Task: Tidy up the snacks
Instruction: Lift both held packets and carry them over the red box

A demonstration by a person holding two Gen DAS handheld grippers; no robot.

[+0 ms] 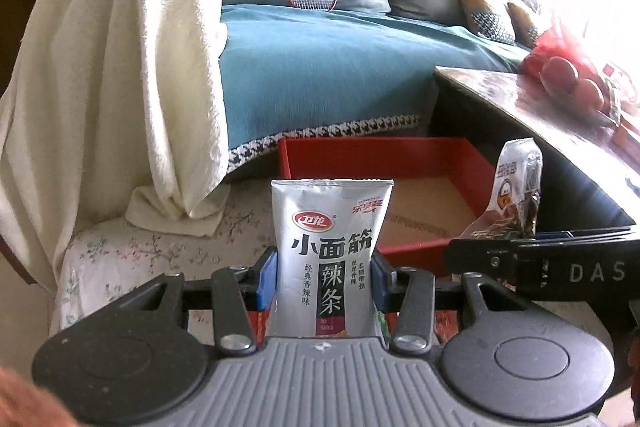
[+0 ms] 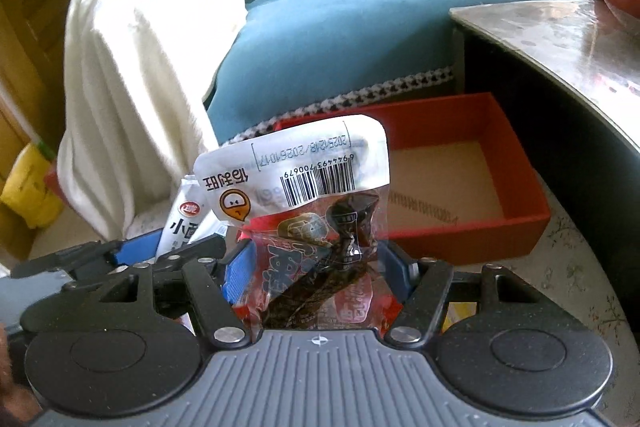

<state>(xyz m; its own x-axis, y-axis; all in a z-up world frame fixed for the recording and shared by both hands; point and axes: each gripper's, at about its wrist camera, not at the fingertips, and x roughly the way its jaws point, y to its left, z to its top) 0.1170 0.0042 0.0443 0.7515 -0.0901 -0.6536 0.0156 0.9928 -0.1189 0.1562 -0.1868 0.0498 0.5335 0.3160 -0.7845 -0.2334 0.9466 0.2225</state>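
Snacks both in hand, none boxed yet: left gripper (image 1: 324, 277) clamps a white spicy-strip packet (image 1: 328, 251), right gripper (image 2: 316, 271) clamps a clear seaweed-knot packet (image 2: 316, 211), each held upright. Red box (image 2: 504, 131) ahead on the floral cloth (image 1: 160, 251) shows only bare cardboard floor; both packets, I judge, go there next.

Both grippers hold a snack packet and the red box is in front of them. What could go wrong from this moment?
1. The left gripper and right gripper are very close together, so they may collide over the red box.
2. The silver packet stands tall above the pads; it could tip or slip on release.
3. The clear packet is soft and crumpled, so it may catch on the box wall.
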